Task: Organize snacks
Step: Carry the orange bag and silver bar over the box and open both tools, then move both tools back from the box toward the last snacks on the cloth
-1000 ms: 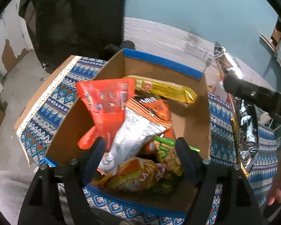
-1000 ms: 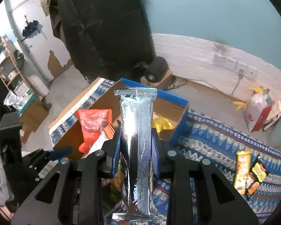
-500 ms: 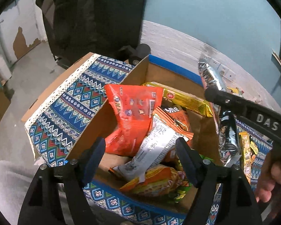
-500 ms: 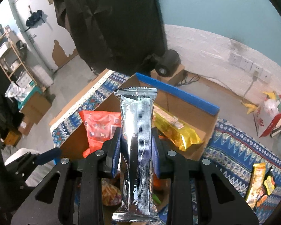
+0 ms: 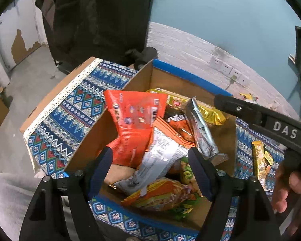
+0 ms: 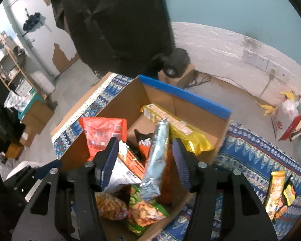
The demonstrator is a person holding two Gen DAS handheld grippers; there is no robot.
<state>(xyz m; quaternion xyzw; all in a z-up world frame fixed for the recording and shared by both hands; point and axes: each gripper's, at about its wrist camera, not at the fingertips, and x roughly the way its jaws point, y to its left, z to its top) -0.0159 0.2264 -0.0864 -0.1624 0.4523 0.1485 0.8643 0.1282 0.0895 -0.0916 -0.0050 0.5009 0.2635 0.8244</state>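
Observation:
A cardboard box with a blue-taped rim holds several snack packs: an orange-red bag, a yellow pack, a white-backed bag. A silver foil packet lies loose in the box, between my right gripper's open jaws and free of them. My left gripper is open and empty over the box's near side. The right gripper's body crosses the left wrist view.
The box stands on a blue patterned cloth. Two snack packs lie on the cloth right of the box. A black fabric-covered object stands behind, and a carton with a black device.
My right gripper has opened and let go of the silver packet, which dropped into the box. Both grippers have moved closer over the box.

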